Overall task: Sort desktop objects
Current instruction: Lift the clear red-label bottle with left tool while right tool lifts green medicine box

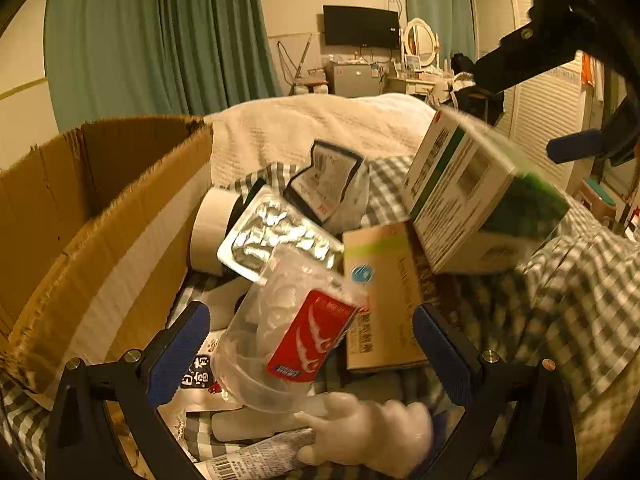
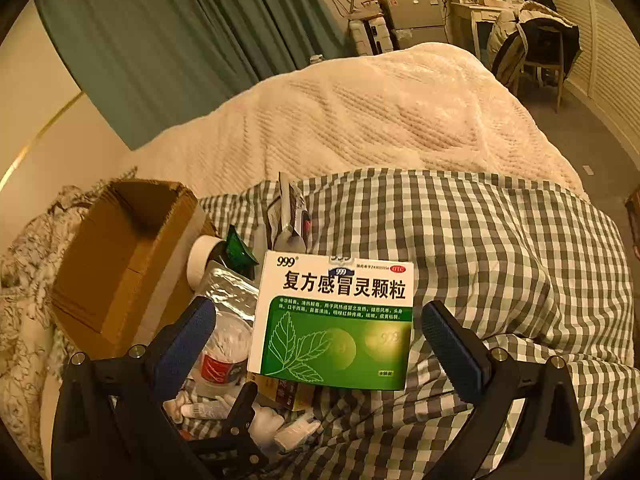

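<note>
My left gripper [image 1: 312, 352] is open over a pile of small items on the checked cloth [image 1: 560, 300]. A clear tub with a red label [image 1: 288, 332] lies between its pads, which do not touch it. Beside the tub lie a tan box [image 1: 384, 292] and a silver blister pack [image 1: 276, 236]. My right gripper [image 2: 318, 346] is open too. A green and white medicine box [image 2: 332, 320] sits between its blue pads [image 2: 452, 348] with a gap on each side. That medicine box [image 1: 480, 192] looks blurred in the left wrist view, below the right gripper [image 1: 518, 106].
An open cardboard box [image 2: 120, 260] stands left of the pile, its wall [image 1: 100, 208] close to my left finger. A white jar [image 2: 204, 260], a dark pouch [image 1: 328, 180], a tube [image 1: 260, 460] and a white glove-like thing [image 1: 372, 432] lie around. A cream blanket [image 2: 380, 120] covers the bed behind.
</note>
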Motion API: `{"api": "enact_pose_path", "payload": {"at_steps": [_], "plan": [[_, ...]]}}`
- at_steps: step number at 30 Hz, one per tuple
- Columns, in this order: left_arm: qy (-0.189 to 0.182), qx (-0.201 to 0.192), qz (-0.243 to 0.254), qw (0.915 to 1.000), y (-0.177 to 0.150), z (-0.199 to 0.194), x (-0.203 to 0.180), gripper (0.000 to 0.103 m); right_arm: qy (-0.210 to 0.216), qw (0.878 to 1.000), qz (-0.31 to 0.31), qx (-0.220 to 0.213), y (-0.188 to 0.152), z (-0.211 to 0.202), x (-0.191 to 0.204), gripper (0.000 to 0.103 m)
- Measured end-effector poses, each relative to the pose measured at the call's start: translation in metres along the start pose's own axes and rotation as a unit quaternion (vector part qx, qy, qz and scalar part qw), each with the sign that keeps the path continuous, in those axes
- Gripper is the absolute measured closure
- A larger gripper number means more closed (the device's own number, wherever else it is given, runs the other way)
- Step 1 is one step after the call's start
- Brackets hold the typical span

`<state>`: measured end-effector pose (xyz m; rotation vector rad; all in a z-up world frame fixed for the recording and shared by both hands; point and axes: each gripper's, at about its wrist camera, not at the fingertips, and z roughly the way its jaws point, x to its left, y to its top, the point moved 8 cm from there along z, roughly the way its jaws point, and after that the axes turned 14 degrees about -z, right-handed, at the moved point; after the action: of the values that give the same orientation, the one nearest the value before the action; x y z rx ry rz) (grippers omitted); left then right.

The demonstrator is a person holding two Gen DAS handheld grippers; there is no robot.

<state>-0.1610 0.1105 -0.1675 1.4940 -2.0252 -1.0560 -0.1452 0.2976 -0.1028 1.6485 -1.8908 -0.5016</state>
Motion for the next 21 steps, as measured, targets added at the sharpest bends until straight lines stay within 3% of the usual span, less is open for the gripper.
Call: {"api": "enact_pose_path", "payload": {"at_steps": [5,12,15,19,21], "plan": [[-0.002,0.036,-0.029,0.9989,-0.009,0.017,0.018,0.000,-0.003,1.000,-0.012,0.015,-0.009,0.017,0.007,0.000],[-0.021,0.040,-0.038,0.9982,-0.014,0.014,0.020,0.000,-0.040,0.999,-0.031,0.020,-0.011,0.029,0.000,0.000],[-0.023,0.038,-0.039,0.9982,-0.015,0.014,0.020,0.001,-0.016,0.999,0.001,0.035,-0.021,0.038,-0.011,0.000],[-0.013,0.038,-0.038,0.9985,-0.013,0.019,0.022,0.015,0.015,0.998,0.017,0.060,-0.032,0.055,-0.009,0.000],[-0.016,0.044,-0.047,0.9978,-0.012,0.020,0.027,0.016,0.014,0.998,0.013,0.060,-0.035,0.058,-0.008,0.000]]}}
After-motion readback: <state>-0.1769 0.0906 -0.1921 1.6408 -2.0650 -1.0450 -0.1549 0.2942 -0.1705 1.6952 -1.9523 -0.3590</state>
